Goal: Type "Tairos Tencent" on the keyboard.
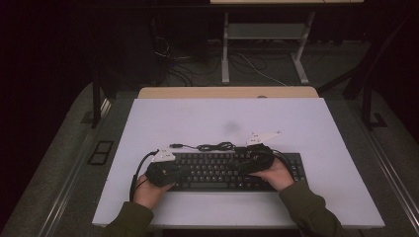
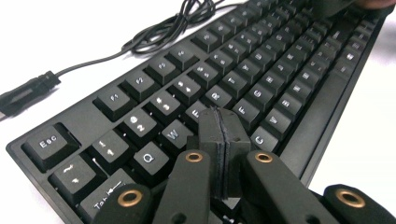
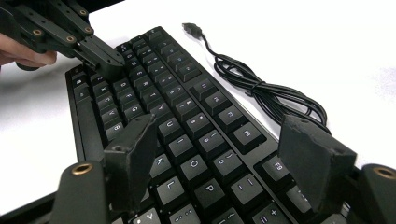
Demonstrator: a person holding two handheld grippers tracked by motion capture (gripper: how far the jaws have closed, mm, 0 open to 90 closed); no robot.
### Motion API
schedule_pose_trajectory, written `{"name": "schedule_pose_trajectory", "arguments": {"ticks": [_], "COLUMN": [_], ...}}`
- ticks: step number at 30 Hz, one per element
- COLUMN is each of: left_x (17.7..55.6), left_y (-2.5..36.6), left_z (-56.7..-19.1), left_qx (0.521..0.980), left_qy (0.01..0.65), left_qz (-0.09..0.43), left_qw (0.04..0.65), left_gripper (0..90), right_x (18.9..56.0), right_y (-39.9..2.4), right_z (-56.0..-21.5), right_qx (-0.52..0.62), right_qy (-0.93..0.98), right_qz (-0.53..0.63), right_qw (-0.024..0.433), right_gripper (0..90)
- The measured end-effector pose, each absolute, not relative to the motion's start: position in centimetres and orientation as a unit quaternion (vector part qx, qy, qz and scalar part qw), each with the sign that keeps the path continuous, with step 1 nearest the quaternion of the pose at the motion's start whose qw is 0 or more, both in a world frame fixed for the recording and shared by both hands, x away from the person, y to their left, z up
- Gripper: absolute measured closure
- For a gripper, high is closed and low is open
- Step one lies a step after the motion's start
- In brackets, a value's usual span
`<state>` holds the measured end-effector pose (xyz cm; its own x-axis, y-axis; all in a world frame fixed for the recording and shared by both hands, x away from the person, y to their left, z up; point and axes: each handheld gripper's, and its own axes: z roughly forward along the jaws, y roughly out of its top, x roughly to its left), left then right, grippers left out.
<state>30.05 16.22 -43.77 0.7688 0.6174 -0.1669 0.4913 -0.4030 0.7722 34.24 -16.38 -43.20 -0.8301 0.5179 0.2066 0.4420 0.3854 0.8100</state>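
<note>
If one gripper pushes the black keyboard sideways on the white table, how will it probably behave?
The keyboard looks long, flat and rigid, so it would probably slide as one piece, not tip. Pushed near one end, it may pivot. Its loose coiled cable looks floppy and would likely trail behind on the table.

High view overhead, facing forward-down; both tool views close, sharing keyboard (image 1: 232, 170)
</note>
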Motion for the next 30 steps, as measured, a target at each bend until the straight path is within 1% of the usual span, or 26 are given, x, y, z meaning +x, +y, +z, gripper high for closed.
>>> {"name": "schedule_pose_trajectory", "arguments": {"ticks": [19,30], "left_x": [29.4,29.0], "left_y": [16.4,15.6], "left_z": [-42.5,-42.3], "left_qx": [0.828,0.833], "left_qy": [0.321,0.304], "left_qz": [0.071,0.052], "left_qw": [0.455,0.459], "left_gripper": [88.6,88.8], "right_x": [34.3,34.3], "right_y": [-16.5,-16.5], "right_z": [-43.1,-43.1], "right_qx": [0.288,0.288], "right_qy": [0.831,0.83], "right_qz": [0.475,0.476], "right_qw": [0.042,0.041], "right_gripper": [28.1,26.7]}}
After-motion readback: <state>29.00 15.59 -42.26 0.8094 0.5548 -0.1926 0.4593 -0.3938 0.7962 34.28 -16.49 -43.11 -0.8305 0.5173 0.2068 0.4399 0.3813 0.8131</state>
